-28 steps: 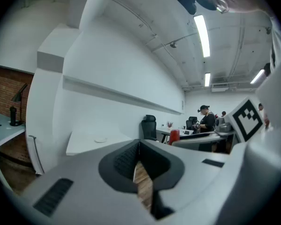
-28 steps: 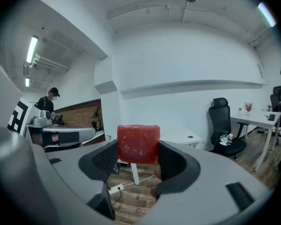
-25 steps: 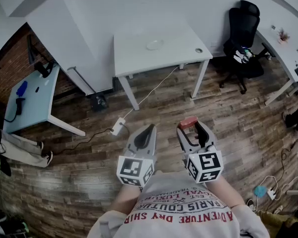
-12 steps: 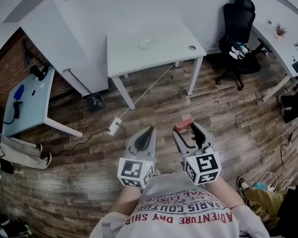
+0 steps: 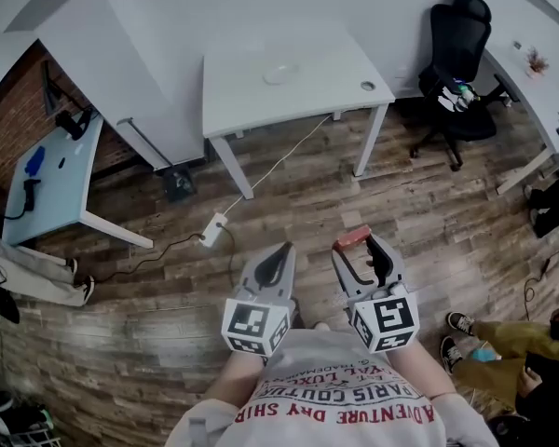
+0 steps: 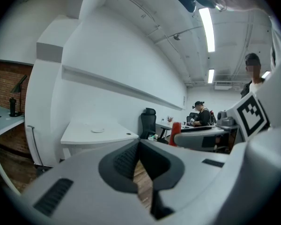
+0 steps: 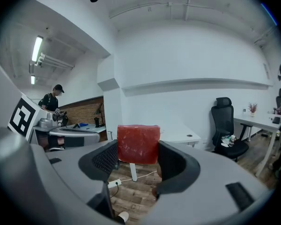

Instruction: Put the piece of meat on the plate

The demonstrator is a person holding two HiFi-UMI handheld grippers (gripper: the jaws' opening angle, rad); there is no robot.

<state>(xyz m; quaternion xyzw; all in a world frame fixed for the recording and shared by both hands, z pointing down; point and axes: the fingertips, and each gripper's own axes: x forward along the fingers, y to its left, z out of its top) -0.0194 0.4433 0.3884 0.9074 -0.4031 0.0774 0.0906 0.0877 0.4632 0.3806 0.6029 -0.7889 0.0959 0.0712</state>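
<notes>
My right gripper [image 5: 355,243] is shut on a red block of meat [image 5: 352,237], held out over the wooden floor; in the right gripper view the meat [image 7: 138,144] fills the gap between the jaw tips. My left gripper [image 5: 279,251] hangs beside it, shut and empty, its jaws touching in the left gripper view [image 6: 139,143]. A small white plate [image 5: 280,71] lies on the white table [image 5: 261,96] well ahead of both grippers; it also shows as a plate [image 6: 98,130] on the table top in the left gripper view.
A black office chair [image 5: 456,54] stands right of the table. A white cable and power strip [image 5: 213,230] lie on the floor between me and the table. A light blue desk [image 5: 47,180] is at left. A person's legs and shoes [image 5: 480,343] are at lower right.
The view has shifted slightly; the table sits a little further off than half a second ago. A person's legs have come into view at lower right. Both grippers keep their hold and pose.
</notes>
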